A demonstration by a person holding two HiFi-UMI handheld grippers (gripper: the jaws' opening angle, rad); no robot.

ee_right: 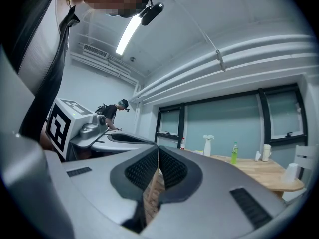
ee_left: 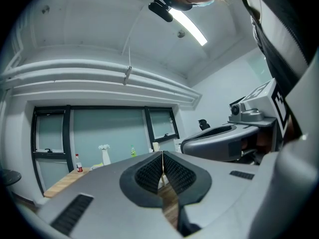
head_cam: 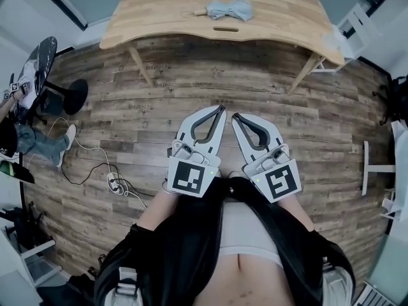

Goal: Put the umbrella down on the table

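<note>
A folded pale blue umbrella (head_cam: pixel 224 9) lies on the wooden table (head_cam: pixel 153 19) at the far side of the room, well away from both grippers. My left gripper (head_cam: pixel 221 109) and right gripper (head_cam: pixel 236 117) are held side by side close to my body, above the wood floor, pointing toward the table. Both are shut, with nothing between the jaws. In the left gripper view the left gripper (ee_left: pixel 163 157) shows its ribbed pads pressed together, and the right gripper (ee_right: pixel 158 151) looks the same in its own view. The umbrella is not visible in either gripper view.
Bottles, a spray bottle (ee_right: pixel 208 145) and a cup stand along the table's back edge. A seated person (head_cam: pixel 25 139) and a round stool (head_cam: pixel 75 96) are at the left. A cable and power strip (head_cam: pixel 115 184) lie on the floor. A white chair (head_cam: pixel 354 27) stands by the table's right end.
</note>
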